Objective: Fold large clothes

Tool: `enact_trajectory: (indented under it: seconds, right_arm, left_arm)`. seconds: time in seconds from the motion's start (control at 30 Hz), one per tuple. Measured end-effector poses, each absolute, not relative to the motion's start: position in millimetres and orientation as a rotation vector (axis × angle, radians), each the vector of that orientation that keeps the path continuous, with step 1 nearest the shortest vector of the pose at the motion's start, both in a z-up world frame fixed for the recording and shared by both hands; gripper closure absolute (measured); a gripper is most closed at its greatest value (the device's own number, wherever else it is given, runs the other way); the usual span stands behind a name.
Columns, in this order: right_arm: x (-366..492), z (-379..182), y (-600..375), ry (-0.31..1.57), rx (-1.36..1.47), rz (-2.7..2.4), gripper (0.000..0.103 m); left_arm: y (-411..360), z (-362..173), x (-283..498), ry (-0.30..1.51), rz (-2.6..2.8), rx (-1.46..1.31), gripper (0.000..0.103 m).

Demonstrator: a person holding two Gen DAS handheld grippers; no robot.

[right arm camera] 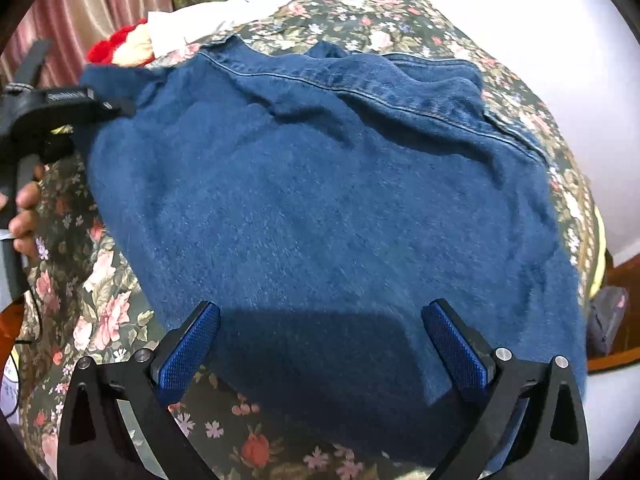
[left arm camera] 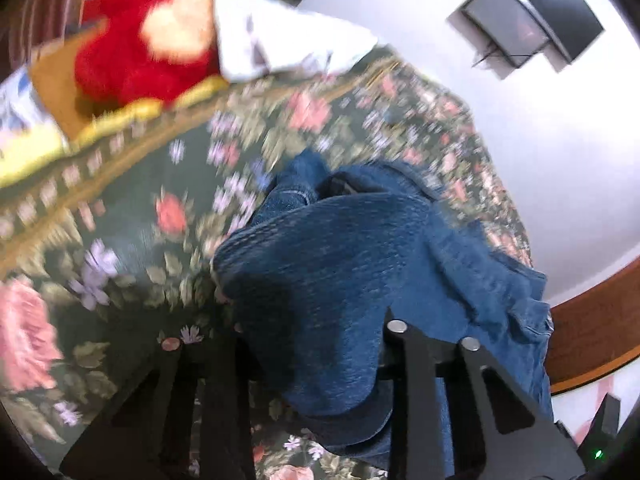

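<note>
1. I am taking the denim jacket (right arm camera: 320,200) as my landmark; it is lying spread out on the floral bedspread (right arm camera: 100,312) of the bed, blue and slightly rumpled, with a stitched seam running across its far part.
2. Left of the jacket in the right wrist view, my left hand (right arm camera: 24,216) is wrapping its fingers around the handle of the left tongs (left arm camera: 316,360), whose black body is reaching onto the jacket's left edge.
3. In the left wrist view, a bunched fold of the jacket is rising between the left tongs' black fingers, which are standing close together around it; the picture is blurred, and I cannot tell whether the pads are actually pressing on the cloth.
4. Beyond the jacket's far left corner, a red plush toy (left arm camera: 132,52) with a pale patch is lying next to a white cloth (left arm camera: 280,44), and a yellow edge of bedding (left arm camera: 132,120) is showing just below the toy.
5. At the jacket's near edge, my right tongs (right arm camera: 320,344) are standing wide open, their blue ridged pads (right arm camera: 188,348) hanging over the hem, one pad towards each side, gripping nothing.
6. Right of the jacket, the bedspread is curving down at the bed's edge, with a white wall (right arm camera: 540,40) behind it and brown wood (right arm camera: 616,280) showing lower down.
</note>
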State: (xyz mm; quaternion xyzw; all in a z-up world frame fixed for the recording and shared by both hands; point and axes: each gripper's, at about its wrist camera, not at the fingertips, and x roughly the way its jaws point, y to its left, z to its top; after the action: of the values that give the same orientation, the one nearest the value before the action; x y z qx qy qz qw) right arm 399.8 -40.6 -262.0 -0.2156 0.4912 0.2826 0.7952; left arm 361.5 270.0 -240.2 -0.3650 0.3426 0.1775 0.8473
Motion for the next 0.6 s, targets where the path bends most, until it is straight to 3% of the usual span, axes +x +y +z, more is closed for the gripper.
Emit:
enact_trajectory:
  seconds: [0.23, 0.37, 0.6]
  right_arm:
    - [402.9, -251.1, -15.1, 1.023, -0.368, 0.613, 0.0]
    - [405.5, -276.4, -4.6, 1.099, -0.312, 0.661, 0.0]
    - [391.0, -251.2, -21.9, 1.048, -0.347, 0.651, 0.001]
  left_arm:
    - [250.0, -175.8, 344.9, 0.595, 0.335, -0.588, 0.079]
    - [249.9, -164.1, 341.9, 0.591, 0.316, -0.573, 0.08]
    - [235.9, -146.8, 342.0, 0.573, 0.293, -0.555, 0.081]
